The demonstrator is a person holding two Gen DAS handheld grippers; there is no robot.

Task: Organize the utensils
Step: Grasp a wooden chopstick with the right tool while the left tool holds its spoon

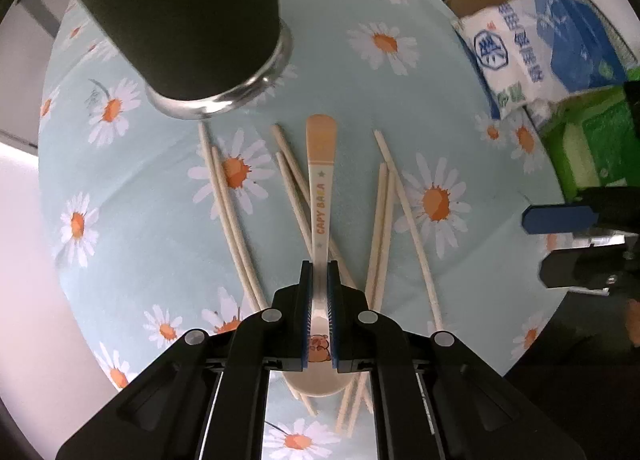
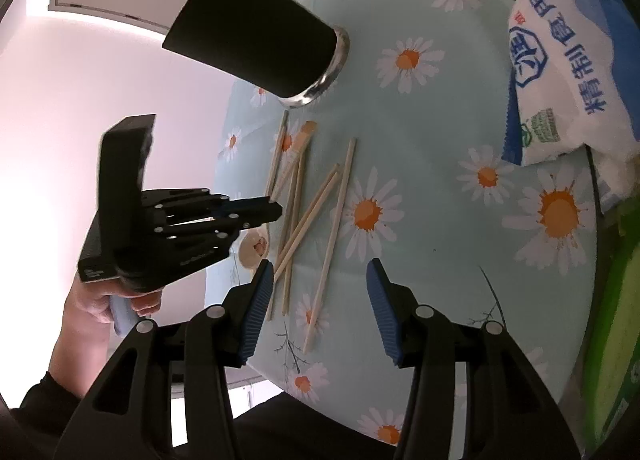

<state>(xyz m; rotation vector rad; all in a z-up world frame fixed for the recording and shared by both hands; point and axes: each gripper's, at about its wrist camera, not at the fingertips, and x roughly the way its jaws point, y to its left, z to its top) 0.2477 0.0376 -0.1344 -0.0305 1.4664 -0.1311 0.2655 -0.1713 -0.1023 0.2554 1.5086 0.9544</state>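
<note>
A white spoon (image 1: 320, 195) with an orange tip and a cartoon print lies among several pale wooden chopsticks (image 1: 384, 219) on the daisy tablecloth (image 1: 352, 91). My left gripper (image 1: 319, 272) points straight down and is shut on the spoon's handle near the bowl. The right wrist view shows the left gripper (image 2: 276, 211) from the side, with the spoon's bowl (image 2: 252, 250) under it. A tall black cup (image 1: 180, 19) with a metal base stands just beyond the utensils. My right gripper (image 2: 320, 280) hovers open over the near ends of the chopsticks (image 2: 328, 227), holding nothing.
A blue and white bag (image 2: 560, 71) lies at the table's right side, with a green box (image 2: 624, 320) beside it. The round table's edge (image 2: 224, 163) runs close to the left gripper. A hand (image 2: 92, 300) holds the left gripper's handle.
</note>
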